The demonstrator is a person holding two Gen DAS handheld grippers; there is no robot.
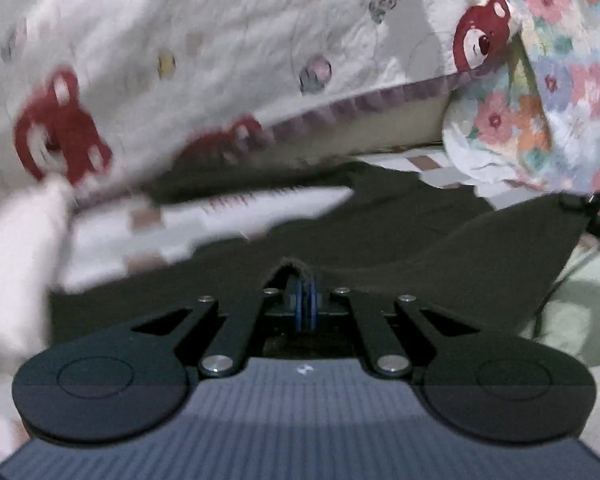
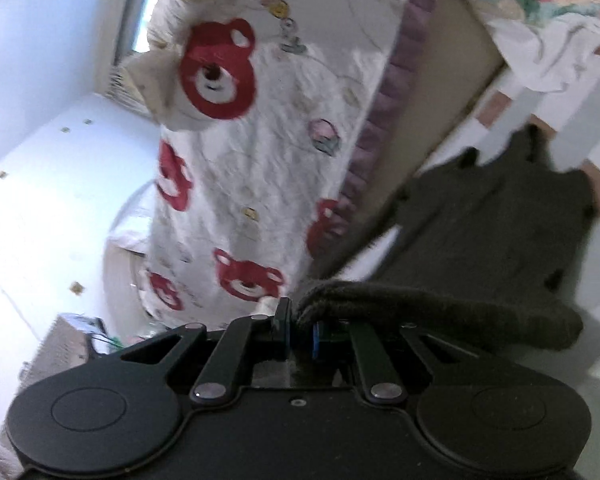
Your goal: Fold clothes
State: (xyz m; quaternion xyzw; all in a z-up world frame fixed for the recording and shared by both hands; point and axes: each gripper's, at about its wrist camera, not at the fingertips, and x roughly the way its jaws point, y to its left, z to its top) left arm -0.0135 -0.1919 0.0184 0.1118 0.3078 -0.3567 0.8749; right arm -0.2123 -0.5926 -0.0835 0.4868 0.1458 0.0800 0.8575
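- The left gripper (image 1: 305, 286) has its jaws clamped on an edge of the dark olive garment (image 1: 380, 232), probably to lift that edge for a fold.
- The right gripper (image 2: 300, 326) pinches a thick rolled edge of the same garment, so the cloth hangs stretched between both.
- The rest of the garment lies on the bed sheet (image 1: 140, 236), below the bear-print quilt (image 1: 180, 40) at the bed's far edge.

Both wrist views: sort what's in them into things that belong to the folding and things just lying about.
Part of the job:
dark garment
left gripper, shut on the garment's edge
right gripper, shut on a thick fold of the garment

Just lying about:
bear-print quilt
floral cloth
pale green cloth
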